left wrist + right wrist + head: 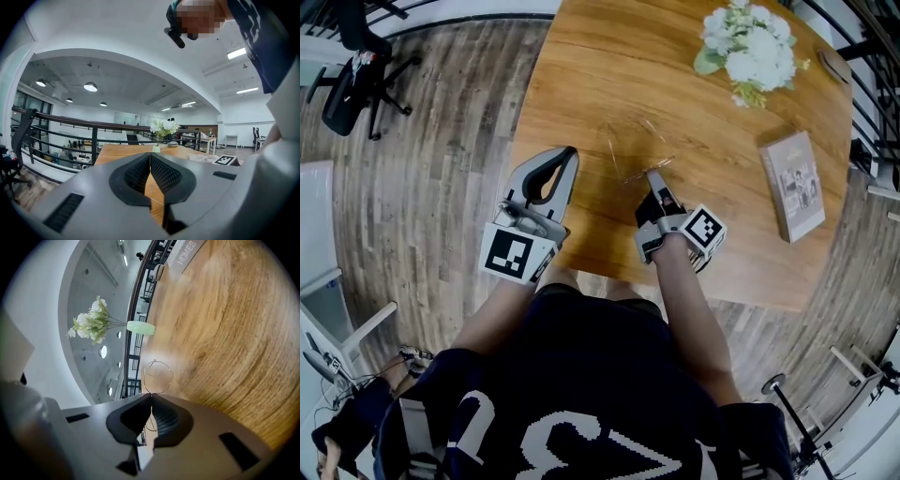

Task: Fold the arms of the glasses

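1. Your right gripper (151, 398) has its claw pinched nearly closed on the glasses (157, 377). The thin wire frame runs down between the two ribbed pads, and one round lens rim stands just beyond the fingertips.
2. From the head view, that right gripper (654, 174) reaches over the near edge of the wooden table (609, 56), with its tips meeting the glasses (642, 170) there.
3. The glasses sit in the near middle of the table, just ahead of your right claw. Faint wire lines run from the frame toward the far side. They look like the arms, and they do not lie against the frame. The wire is too fine to say more.
4. Whether the frame rests on the wood or is raised off it cannot be told from these views.
5. Your left gripper (150, 155) has its claw closed. The two pads meet at the tips with nothing between them, and only table wood shows through the small gap lower down.
6. In the head view, the left gripper (569, 155) is at the table's near left edge, apart from the glasses and touching nothing you can see.
7. A bunch of white flowers (750, 42) stands at the far right of the table. A book (792, 183) lies along the right side, well apart from the glasses.
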{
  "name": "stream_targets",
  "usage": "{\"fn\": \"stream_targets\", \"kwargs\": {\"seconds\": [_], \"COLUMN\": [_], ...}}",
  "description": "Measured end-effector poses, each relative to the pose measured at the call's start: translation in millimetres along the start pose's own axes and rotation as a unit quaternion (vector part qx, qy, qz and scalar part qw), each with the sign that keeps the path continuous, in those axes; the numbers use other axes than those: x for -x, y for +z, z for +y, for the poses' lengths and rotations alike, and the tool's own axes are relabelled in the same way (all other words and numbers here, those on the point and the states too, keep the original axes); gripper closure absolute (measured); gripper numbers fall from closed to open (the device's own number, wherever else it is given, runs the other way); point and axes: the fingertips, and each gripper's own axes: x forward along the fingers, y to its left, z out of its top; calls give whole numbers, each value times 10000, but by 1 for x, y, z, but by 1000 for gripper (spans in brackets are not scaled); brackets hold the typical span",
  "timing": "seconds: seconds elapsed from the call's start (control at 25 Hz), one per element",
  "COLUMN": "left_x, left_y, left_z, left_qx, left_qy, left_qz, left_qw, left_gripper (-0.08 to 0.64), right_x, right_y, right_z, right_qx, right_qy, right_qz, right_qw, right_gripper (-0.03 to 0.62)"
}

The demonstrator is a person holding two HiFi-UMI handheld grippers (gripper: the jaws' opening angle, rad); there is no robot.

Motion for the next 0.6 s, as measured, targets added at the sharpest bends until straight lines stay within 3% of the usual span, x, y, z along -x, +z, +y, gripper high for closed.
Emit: {"fn": "stream_targets", "kwargs": {"seconds": [0.32, 0.6], "left_x": [-2, -8], "left_y": [11, 46], "left_z": [-3, -17], "left_qx": [270, 530], "left_qy": [-122, -475], "left_qz": [-6, -268], "left_qw": [9996, 9971], "left_gripper": [542, 541], "right_x": [12, 27], "right_y": [18, 28], "right_z": [59, 144], "right_qx": [334, 838], "right_qy": [949, 2021], "right_qz": [-197, -239], "right_qw": [9947, 9755], "right_gripper": [565, 565]}}
